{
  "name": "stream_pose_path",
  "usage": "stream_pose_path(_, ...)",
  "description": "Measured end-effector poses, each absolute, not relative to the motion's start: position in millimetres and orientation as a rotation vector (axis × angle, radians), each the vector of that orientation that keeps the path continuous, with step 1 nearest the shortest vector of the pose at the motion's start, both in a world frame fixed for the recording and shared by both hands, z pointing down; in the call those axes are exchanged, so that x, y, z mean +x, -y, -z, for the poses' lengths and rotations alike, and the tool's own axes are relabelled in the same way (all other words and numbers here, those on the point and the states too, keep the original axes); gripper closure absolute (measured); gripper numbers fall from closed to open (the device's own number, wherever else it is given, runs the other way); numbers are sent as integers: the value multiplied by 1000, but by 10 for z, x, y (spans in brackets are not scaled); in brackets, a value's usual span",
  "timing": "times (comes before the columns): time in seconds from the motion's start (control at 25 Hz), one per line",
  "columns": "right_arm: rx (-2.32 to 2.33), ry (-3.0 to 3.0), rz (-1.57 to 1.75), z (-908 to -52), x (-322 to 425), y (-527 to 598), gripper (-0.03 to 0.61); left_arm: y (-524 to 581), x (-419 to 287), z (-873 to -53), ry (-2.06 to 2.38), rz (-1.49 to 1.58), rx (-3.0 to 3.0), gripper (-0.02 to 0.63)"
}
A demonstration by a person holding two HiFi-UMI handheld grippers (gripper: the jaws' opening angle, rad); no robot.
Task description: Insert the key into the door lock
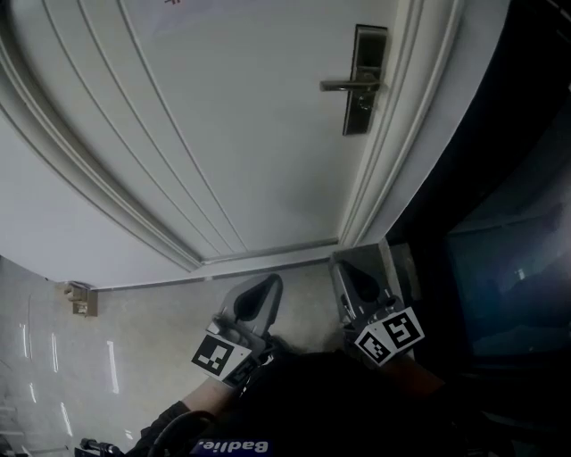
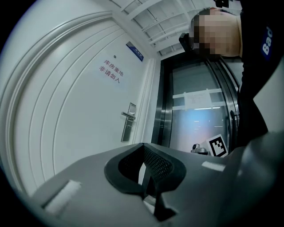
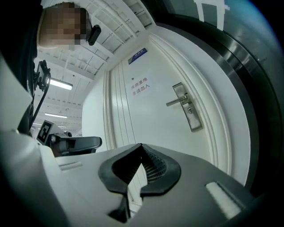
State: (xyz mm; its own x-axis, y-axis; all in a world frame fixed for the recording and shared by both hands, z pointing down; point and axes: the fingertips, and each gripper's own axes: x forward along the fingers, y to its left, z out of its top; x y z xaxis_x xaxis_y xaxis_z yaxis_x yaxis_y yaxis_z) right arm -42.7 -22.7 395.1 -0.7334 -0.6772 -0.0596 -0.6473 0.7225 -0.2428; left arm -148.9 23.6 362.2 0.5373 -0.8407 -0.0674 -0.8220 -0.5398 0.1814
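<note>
Right hand-held gripper [image 3: 141, 145] closed, facing door [image 3: 153, 119]

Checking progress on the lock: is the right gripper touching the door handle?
Apart. Head view shows the right gripper low by the floor, bare door panel between it and the handle.

Red lettering [image 1: 171, 2] on the door [image 1: 223, 134] is cut off at top.

Grey moulded-plastic left gripper [image 1: 268, 287] and right gripper [image 1: 352, 272]; black ribbed pads [image 2: 157, 162] inside jaws; black-and-white marker cube [image 1: 221, 354] behind each; black sleeve [image 1: 294, 397], white lettering.
</note>
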Motion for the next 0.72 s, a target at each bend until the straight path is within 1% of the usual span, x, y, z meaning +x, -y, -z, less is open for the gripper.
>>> stream_pose_path(0.36, -938, -2843, 311, -3995, 171, -54, 577, -482, -697, -3654, 1466, 150, 2615, 601)
stream_pose_path(0.72, -856, -2845, 349, -4016, 404, -243, 577, -658, -369, -3582, 1477, 71, 2631, 602)
